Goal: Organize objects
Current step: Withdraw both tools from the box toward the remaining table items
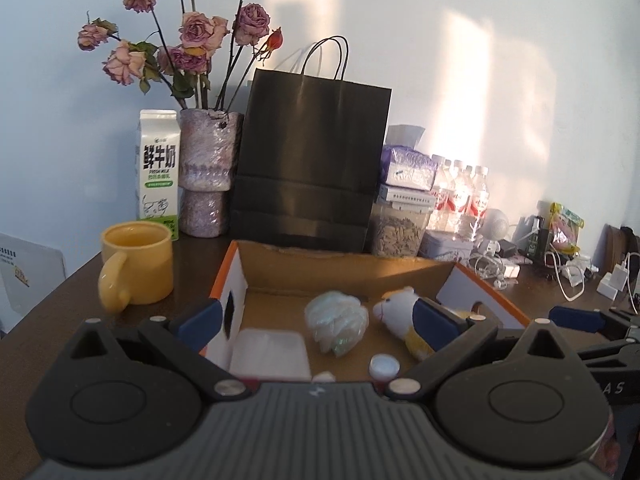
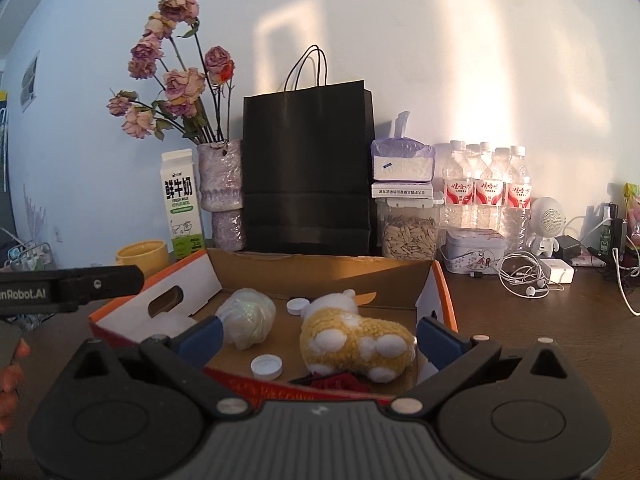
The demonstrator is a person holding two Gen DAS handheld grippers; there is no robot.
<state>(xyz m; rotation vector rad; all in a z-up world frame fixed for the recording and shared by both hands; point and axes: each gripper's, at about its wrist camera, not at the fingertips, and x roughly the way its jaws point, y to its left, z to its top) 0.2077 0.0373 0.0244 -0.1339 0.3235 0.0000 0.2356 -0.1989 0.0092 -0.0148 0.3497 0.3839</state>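
An orange-edged cardboard box (image 1: 344,272) (image 2: 320,270) lies open on the dark table. Inside it are a yellow-and-white plush toy (image 2: 356,338) (image 1: 400,316), a crumpled iridescent plastic ball (image 1: 336,324) (image 2: 248,318), two white bottle caps (image 2: 267,367) (image 2: 298,306) and a clear plastic piece (image 1: 268,354). My left gripper (image 1: 318,326) hovers open over the box's near side, holding nothing. My right gripper (image 2: 320,338) is open too, its fingers straddling the plush toy without touching it. The other gripper's arm (image 2: 68,284) shows at the left of the right wrist view.
Behind the box stand a yellow mug (image 1: 136,264), a milk carton (image 1: 158,168), a vase of dried roses (image 1: 206,172), a black paper bag (image 1: 308,160), a seed jar (image 2: 408,232), water bottles (image 2: 488,188), a tin (image 2: 472,250), and earphones and chargers (image 2: 528,276).
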